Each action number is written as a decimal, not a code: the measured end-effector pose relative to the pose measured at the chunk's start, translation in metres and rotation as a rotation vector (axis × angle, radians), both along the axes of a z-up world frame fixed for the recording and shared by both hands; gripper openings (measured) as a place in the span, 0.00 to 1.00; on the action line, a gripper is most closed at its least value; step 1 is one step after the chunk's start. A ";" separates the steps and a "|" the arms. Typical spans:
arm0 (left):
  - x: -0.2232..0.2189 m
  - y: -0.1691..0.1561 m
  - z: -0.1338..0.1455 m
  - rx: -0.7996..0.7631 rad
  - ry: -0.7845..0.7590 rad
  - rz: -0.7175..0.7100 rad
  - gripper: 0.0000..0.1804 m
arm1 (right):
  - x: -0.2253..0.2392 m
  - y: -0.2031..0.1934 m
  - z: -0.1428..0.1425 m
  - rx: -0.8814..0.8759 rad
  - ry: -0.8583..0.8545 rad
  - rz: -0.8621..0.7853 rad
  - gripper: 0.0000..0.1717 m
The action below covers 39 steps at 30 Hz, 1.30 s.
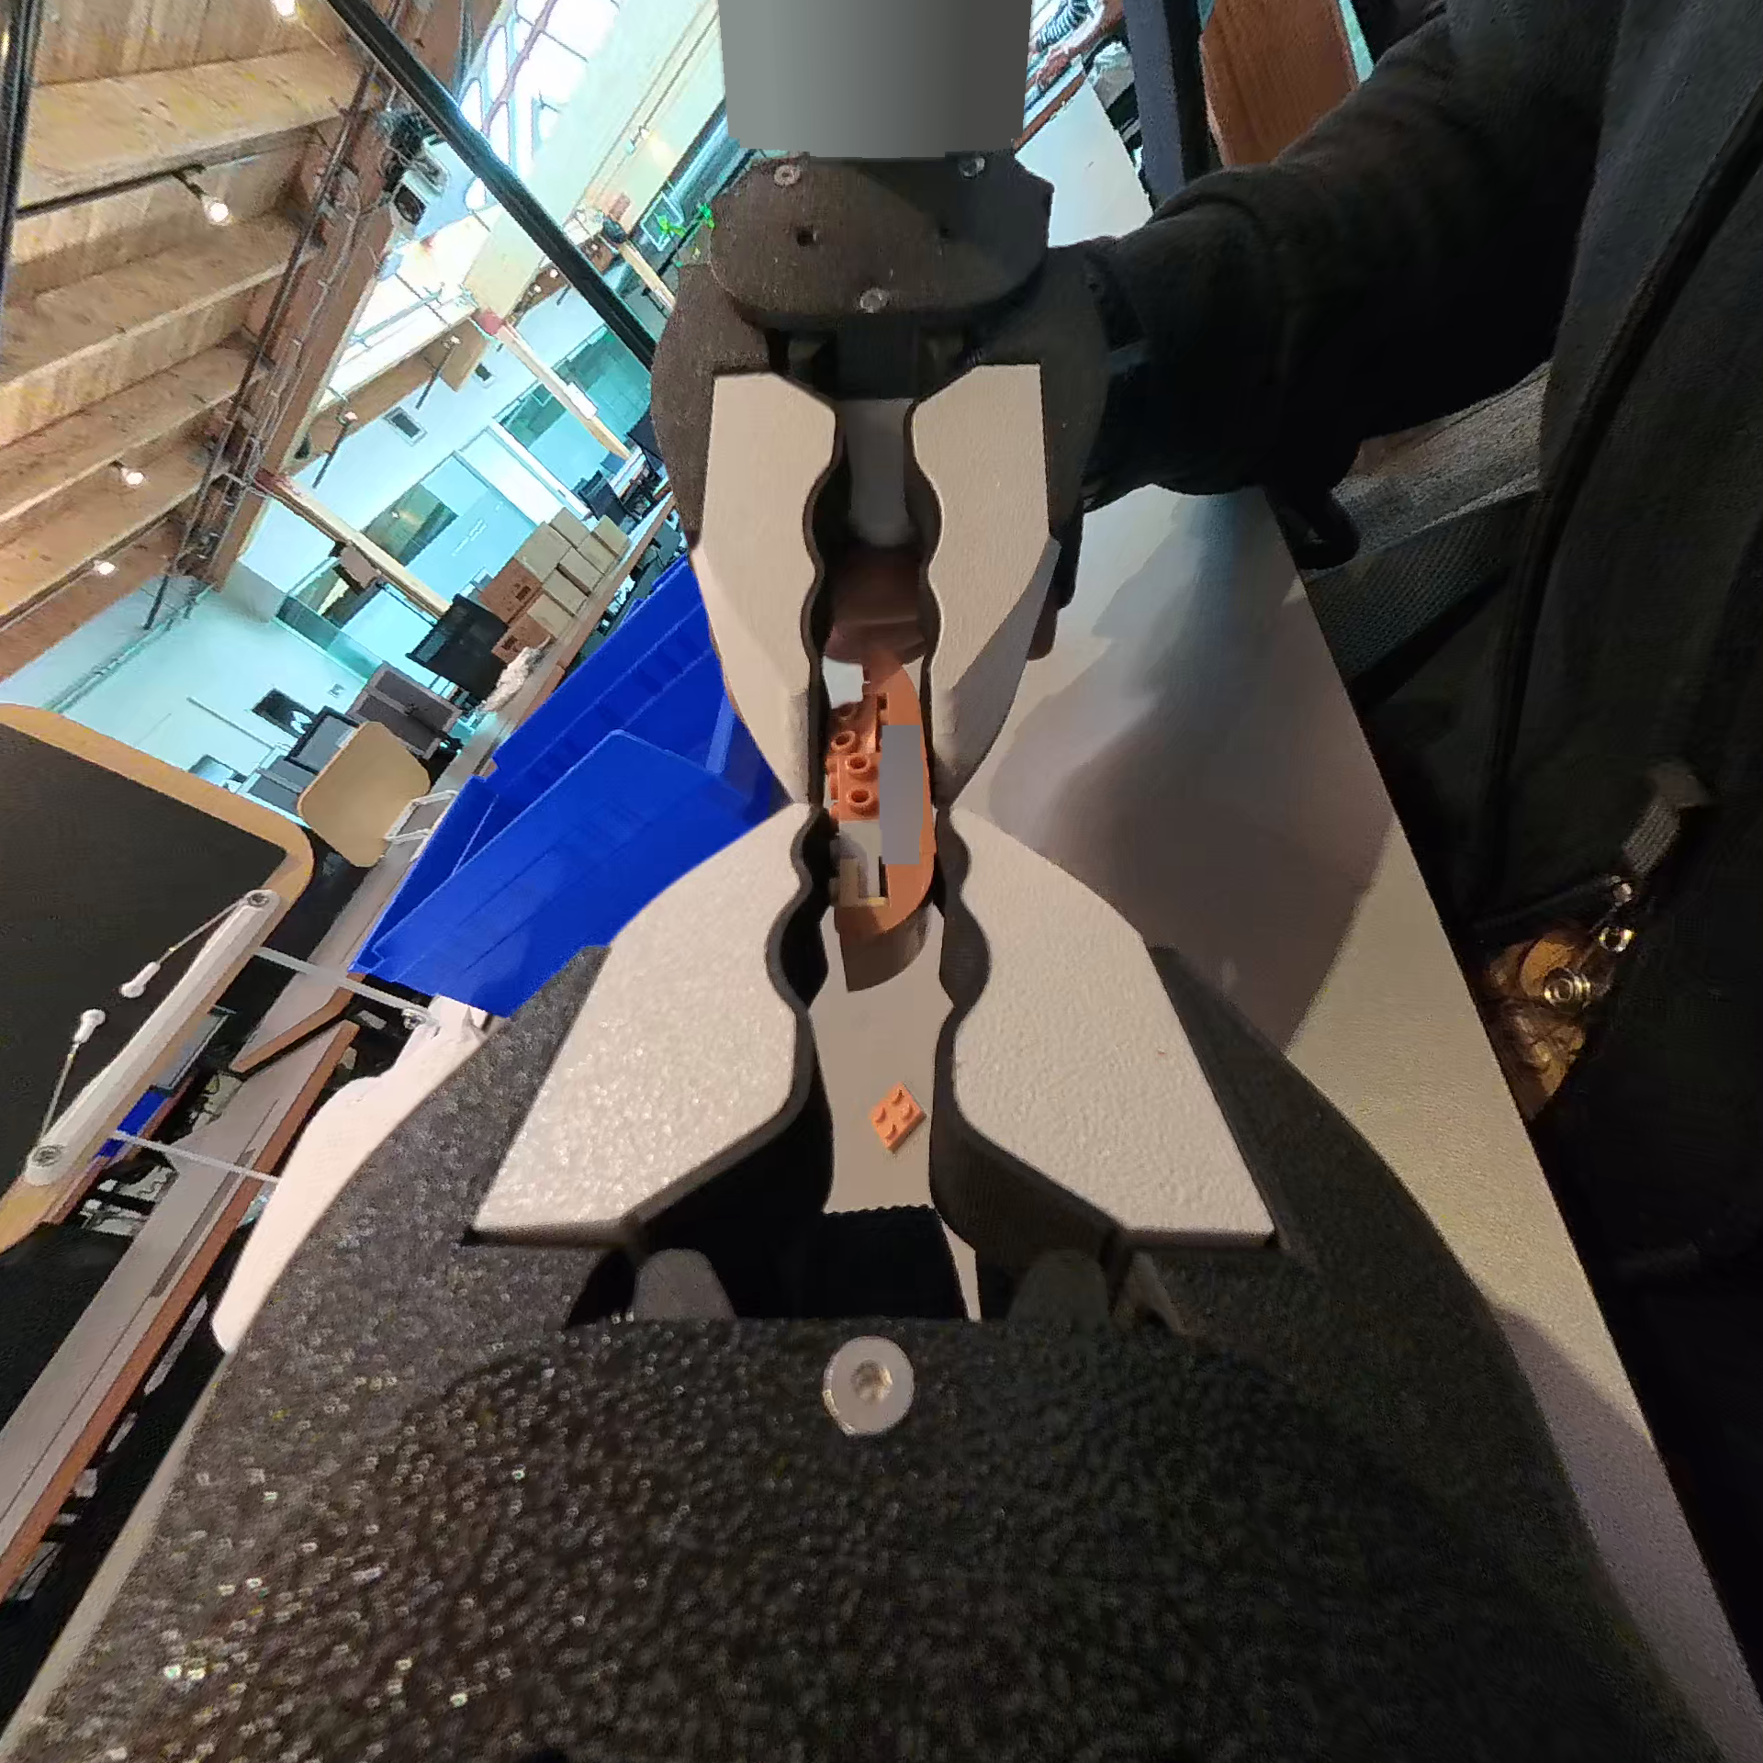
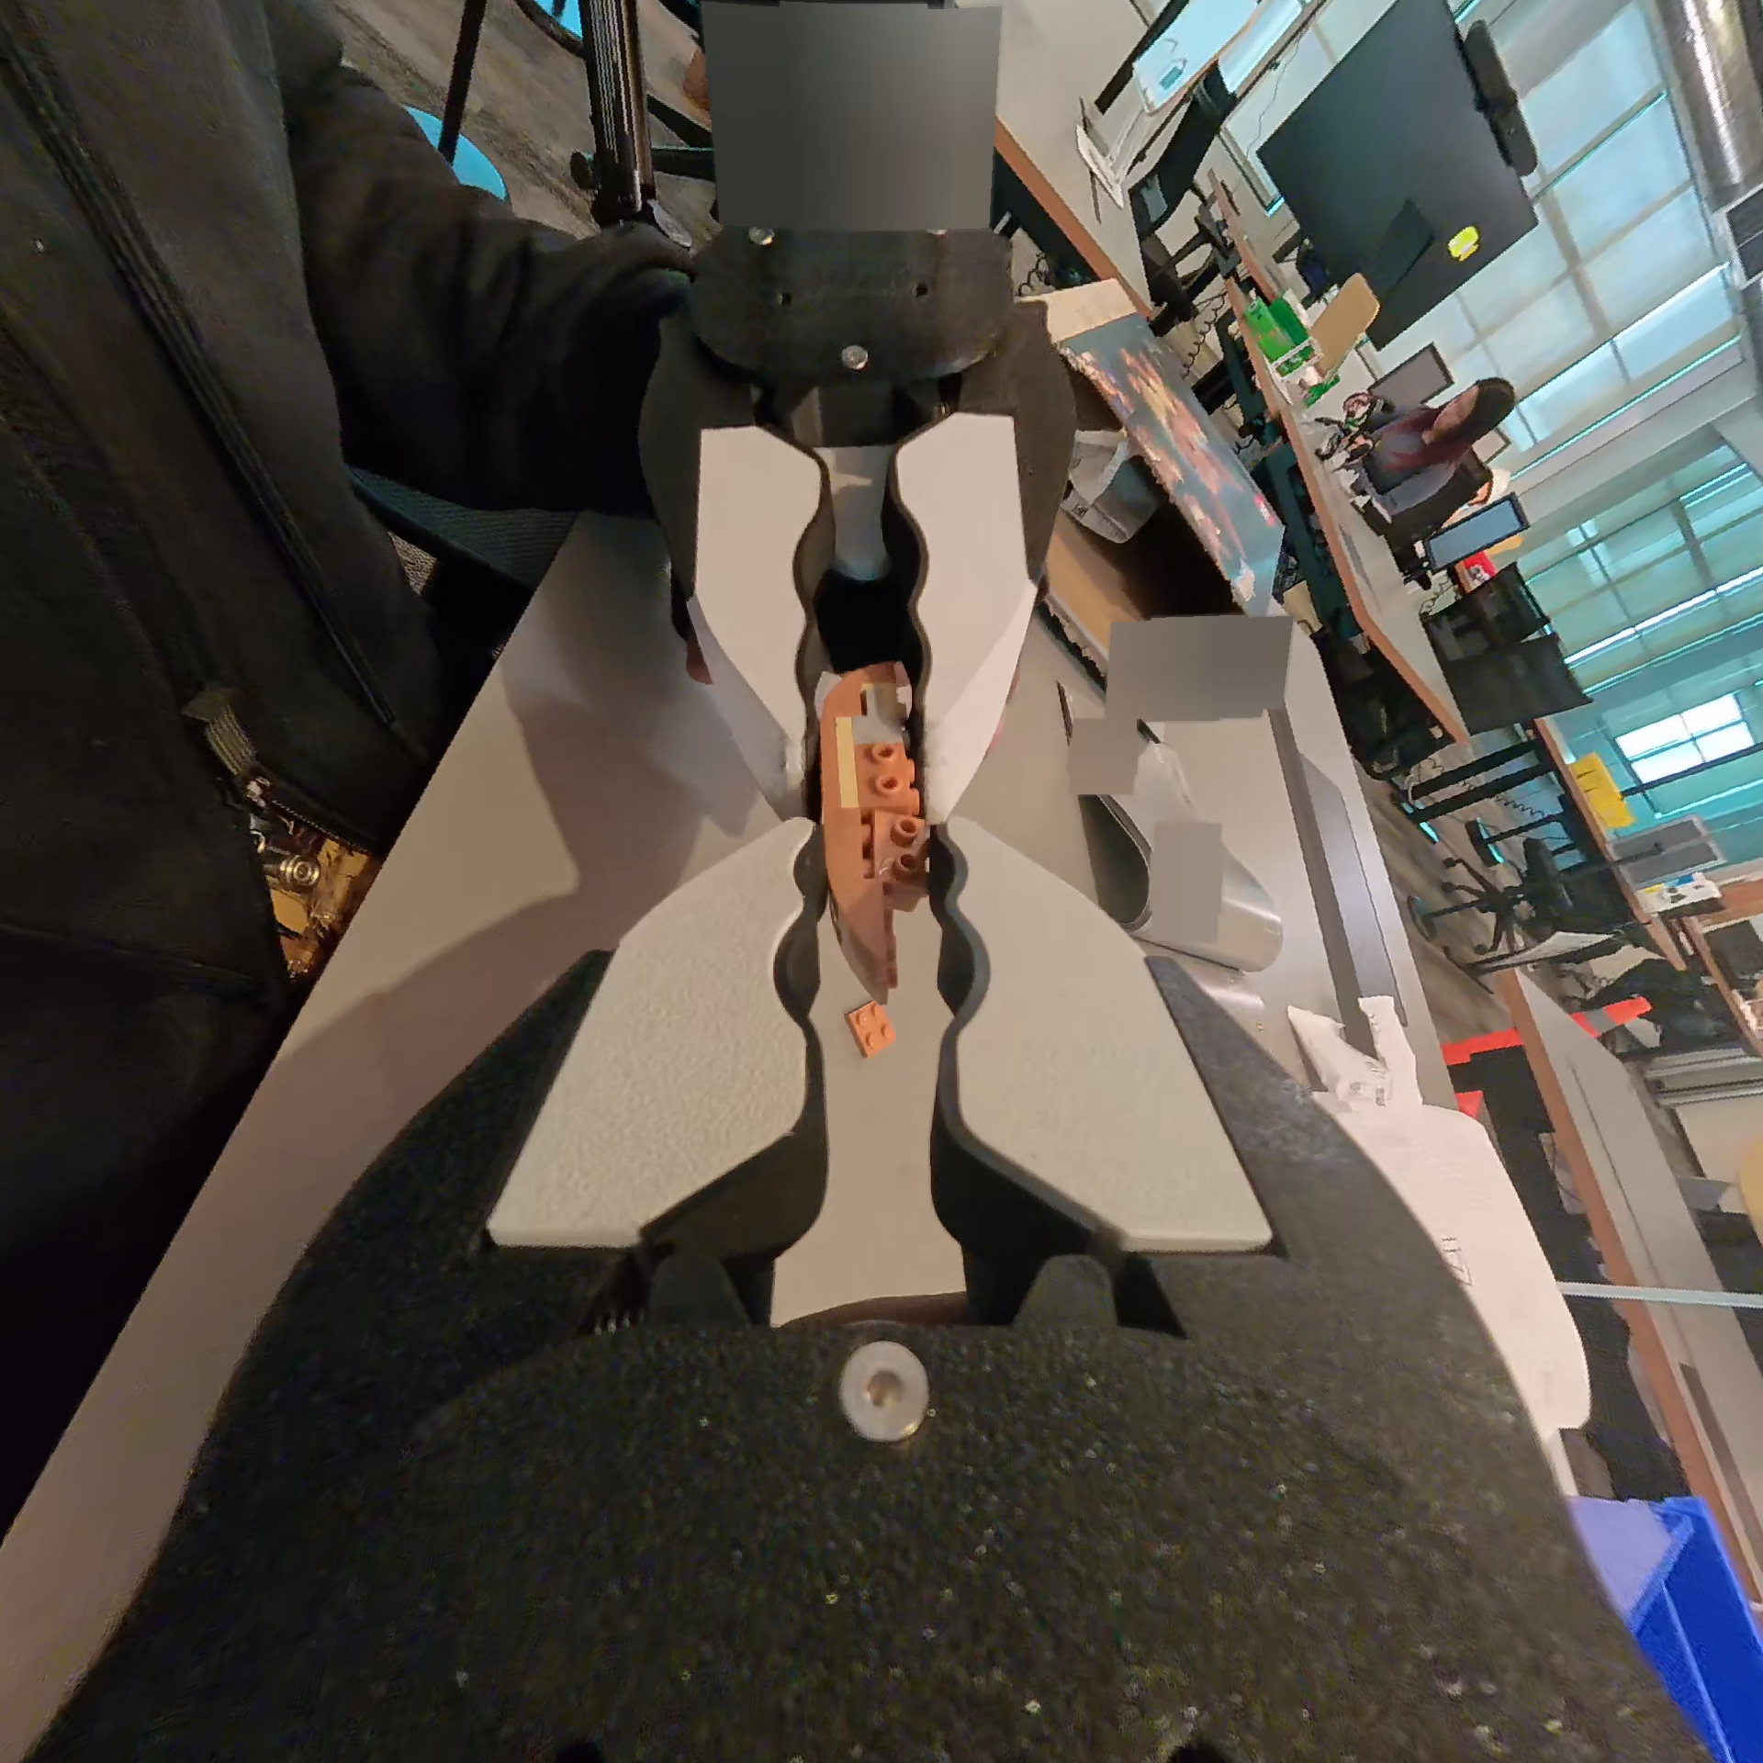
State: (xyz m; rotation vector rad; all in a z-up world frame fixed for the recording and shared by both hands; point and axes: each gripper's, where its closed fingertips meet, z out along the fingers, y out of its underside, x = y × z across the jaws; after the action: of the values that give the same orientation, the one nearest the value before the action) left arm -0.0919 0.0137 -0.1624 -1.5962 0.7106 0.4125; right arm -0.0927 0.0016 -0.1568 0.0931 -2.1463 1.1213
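Nearest lies a small orange studded plate (image 2: 870, 1030), loose on the pale grey tabletop (image 2: 534, 859). Blue bins (image 1: 572, 840) stand along its far left edge, with desks and tall windows beyond. Meeting tip to tip above the plate, the left claw (image 1: 873, 820) and right claw (image 2: 873, 820) are each narrowed onto opposite ends of a brown brick boat model (image 2: 863, 820), black-gloved hands (image 1: 1231, 362) gripping the handles.

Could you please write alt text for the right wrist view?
Two grippers meet tip to tip, right near, left opposite, both clamping an orange brick model above a grey table. A small orange plate lies beneath.
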 end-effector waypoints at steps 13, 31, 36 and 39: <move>0.001 0.000 -0.006 -0.034 -0.027 -0.018 0.11 | 0.001 0.000 -0.005 0.055 0.072 0.005 0.12; 0.001 -0.002 -0.002 -0.012 -0.058 -0.029 0.11 | 0.000 -0.002 -0.003 0.003 0.049 0.000 0.12; 0.003 -0.005 0.002 -0.022 -0.144 -0.056 0.11 | 0.001 -0.005 0.004 -0.026 0.045 0.001 0.13; 0.003 -0.007 0.008 -0.016 -0.233 -0.081 0.11 | 0.001 -0.006 0.011 -0.059 0.052 -0.006 0.14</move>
State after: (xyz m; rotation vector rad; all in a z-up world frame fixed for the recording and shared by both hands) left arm -0.0890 0.0071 -0.1545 -1.5934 0.5986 0.1576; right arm -0.0919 -0.0044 -0.1463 0.0871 -2.0649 1.1656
